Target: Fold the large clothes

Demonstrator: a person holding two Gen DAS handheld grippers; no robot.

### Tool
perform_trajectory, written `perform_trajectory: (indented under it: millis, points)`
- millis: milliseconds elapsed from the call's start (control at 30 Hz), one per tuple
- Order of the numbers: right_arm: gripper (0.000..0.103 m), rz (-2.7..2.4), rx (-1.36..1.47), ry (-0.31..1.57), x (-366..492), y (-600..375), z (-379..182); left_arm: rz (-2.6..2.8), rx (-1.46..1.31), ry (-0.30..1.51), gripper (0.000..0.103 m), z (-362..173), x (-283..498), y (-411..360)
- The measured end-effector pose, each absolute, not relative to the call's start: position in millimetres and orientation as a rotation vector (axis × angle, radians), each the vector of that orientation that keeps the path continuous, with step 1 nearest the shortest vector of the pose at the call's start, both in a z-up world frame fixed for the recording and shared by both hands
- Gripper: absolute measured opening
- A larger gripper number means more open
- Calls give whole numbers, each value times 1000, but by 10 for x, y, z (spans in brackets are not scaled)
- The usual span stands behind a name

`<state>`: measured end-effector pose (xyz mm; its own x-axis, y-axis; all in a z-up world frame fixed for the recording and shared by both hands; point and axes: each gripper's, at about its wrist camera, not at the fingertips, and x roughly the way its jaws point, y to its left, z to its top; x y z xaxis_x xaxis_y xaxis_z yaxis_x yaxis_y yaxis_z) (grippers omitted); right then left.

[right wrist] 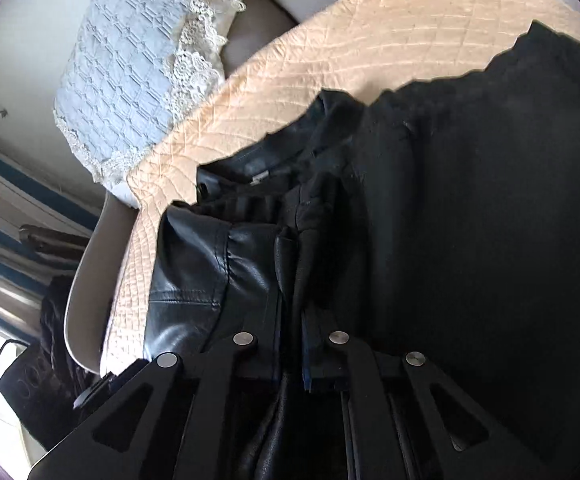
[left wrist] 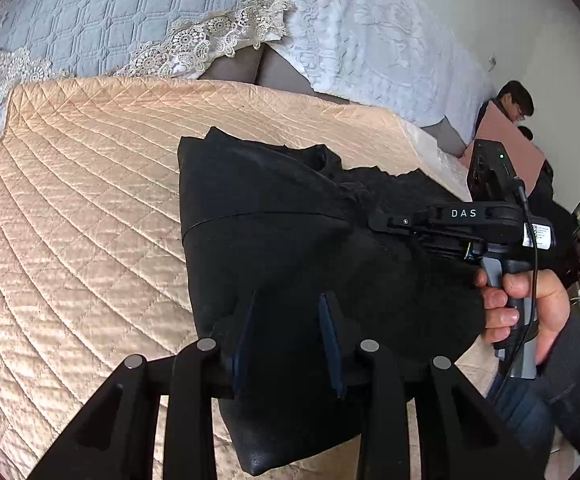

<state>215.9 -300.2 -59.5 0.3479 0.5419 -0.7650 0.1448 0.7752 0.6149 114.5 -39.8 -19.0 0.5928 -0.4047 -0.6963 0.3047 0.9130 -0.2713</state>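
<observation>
Left gripper (left wrist: 290,320) sits low over the near end of the black leather jacket (left wrist: 290,216), jaws partly apart. Dark fabric lies between and around the fingers, but it's black on black, so I can't tell whether the pads actually pinch it.

Right gripper (right wrist: 292,316) has its jaws almost fully together on a thin fold of the jacket (right wrist: 217,264), near the seam by the collar area. That reads as a pinch on the garment edge. In the left wrist view the same tool shows from the side, held in a hand (left wrist: 530,308), tips down on the fabric.

Jacket lies on the peach quilted cover (left wrist: 81,216), already gathered into a compact, roughly rectangular bundle with straight left edge. Collar and lining (right wrist: 257,168) are exposed at the far end, top layers rumpled.

My estimate: well past halfway. Left to do: probably one more fold or tuck, then flatten and square up.
</observation>
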Motion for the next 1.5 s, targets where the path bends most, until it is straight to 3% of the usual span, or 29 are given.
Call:
perform_trajectory:
  millis: [100,333,533,900,1100,1200,1500]
  points:
    - [19,249,608,1192,2165,-2996,-406,-395,-143,848,33,-143,1151,-382]
    - [19,400,501,1038,1604,-2728,332,-428,-186,845,33,-31,850,-353]
    - [13,358,425,1175,1338,-2540,-290,-411,-163,857,35,-223,817,-521]
    - [15,309,378,1054,1702,-2567,175,-360,-153,797,35,185,1209,-363]
    - [15,215,386,1094,2223,-2445,-282,-250,-157,820,35,-32,1981,-459]
    - [8,186,432,1093,2189,-2558,-548,-234,-171,894,35,-351,2170,-509]
    - [7,189,360,1050,2148,-2534,-545,-227,-149,894,35,-419,2190,-541]
